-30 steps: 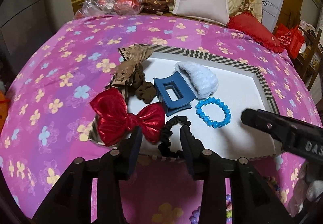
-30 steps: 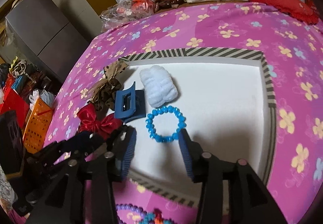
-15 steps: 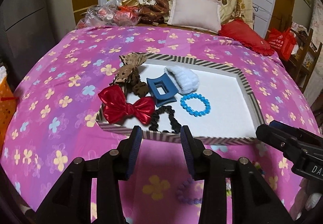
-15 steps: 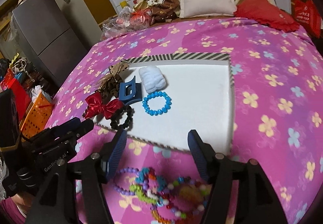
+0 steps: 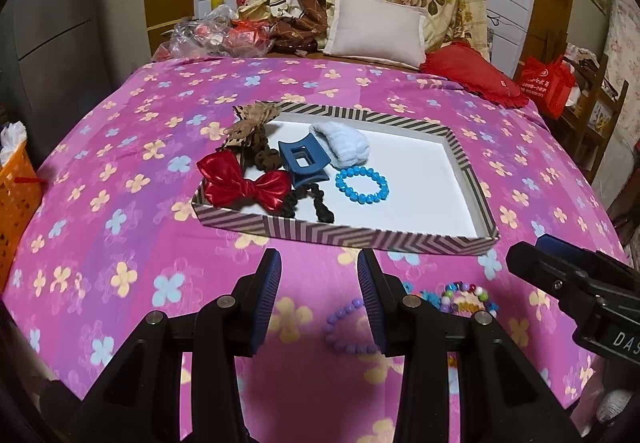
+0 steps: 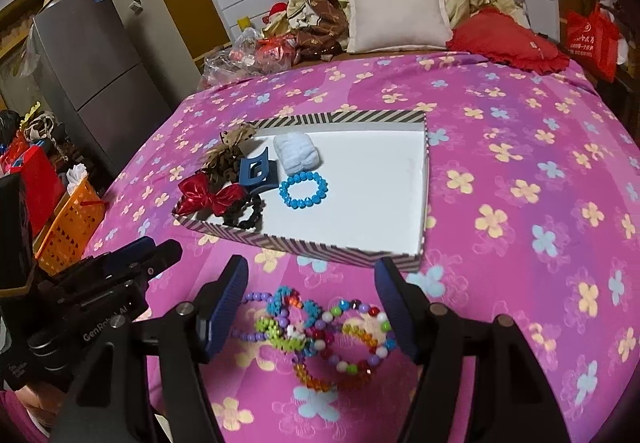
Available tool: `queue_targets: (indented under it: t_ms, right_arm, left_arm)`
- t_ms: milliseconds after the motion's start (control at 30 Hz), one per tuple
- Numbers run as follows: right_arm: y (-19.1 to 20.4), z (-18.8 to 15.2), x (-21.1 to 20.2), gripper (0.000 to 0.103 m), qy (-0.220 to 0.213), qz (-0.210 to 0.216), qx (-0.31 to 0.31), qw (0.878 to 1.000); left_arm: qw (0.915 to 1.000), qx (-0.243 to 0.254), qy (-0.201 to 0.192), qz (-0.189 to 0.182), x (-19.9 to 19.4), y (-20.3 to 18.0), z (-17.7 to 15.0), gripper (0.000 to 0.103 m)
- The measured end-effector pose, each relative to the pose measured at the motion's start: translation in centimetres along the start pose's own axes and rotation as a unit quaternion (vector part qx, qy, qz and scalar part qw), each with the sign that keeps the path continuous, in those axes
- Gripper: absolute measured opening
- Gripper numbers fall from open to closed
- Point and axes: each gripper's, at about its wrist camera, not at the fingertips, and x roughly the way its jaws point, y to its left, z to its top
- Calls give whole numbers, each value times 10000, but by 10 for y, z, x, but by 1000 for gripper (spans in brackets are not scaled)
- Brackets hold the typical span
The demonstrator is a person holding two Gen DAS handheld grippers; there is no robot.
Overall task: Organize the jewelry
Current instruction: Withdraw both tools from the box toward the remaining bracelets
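Observation:
A striped-rim tray (image 5: pixel 352 235) (image 6: pixel 304 247) lies on the pink flowered bed. In it are a red bow (image 5: pixel 244 185) (image 6: pixel 208 195), a blue claw clip (image 5: pixel 304 161) (image 6: pixel 258 171), a white scrunchie (image 5: pixel 344 145) (image 6: pixel 298 153), a blue bead bracelet (image 5: pixel 362 185) (image 6: pixel 304 189), a black scrunchie (image 5: pixel 316 203) (image 6: pixel 244 215) and brown hair ties (image 5: pixel 248 131) (image 6: pixel 226 153). A heap of coloured bead bracelets (image 6: pixel 320 331) (image 5: pixel 464 297) and a purple bracelet (image 5: pixel 346 329) lie on the bedspread before the tray. My left gripper (image 5: pixel 318 299) is open and empty before the tray. My right gripper (image 6: pixel 312 303) is open and empty over the heap.
A white pillow (image 5: pixel 376 29), a red cushion (image 5: pixel 468 71) and plastic-wrapped items (image 5: pixel 216 35) lie at the bed's far end. An orange basket (image 6: pixel 68 219) and a grey fridge (image 6: pixel 92 71) stand left of the bed. A red bag (image 6: pixel 592 39) is at the right.
Both grippers have pulled back from the tray toward the bed's near edge. The bracelet heap has come into view between the right gripper's fingers.

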Motion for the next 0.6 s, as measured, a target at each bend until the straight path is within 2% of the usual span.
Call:
queue_targets:
  t_ms: [600]
  right_arm:
    - [19,-22,-45,73,-231,-174,-388,9988]
  left_arm:
    - [9995,54,-318,-31,-42,-14,-15,42]
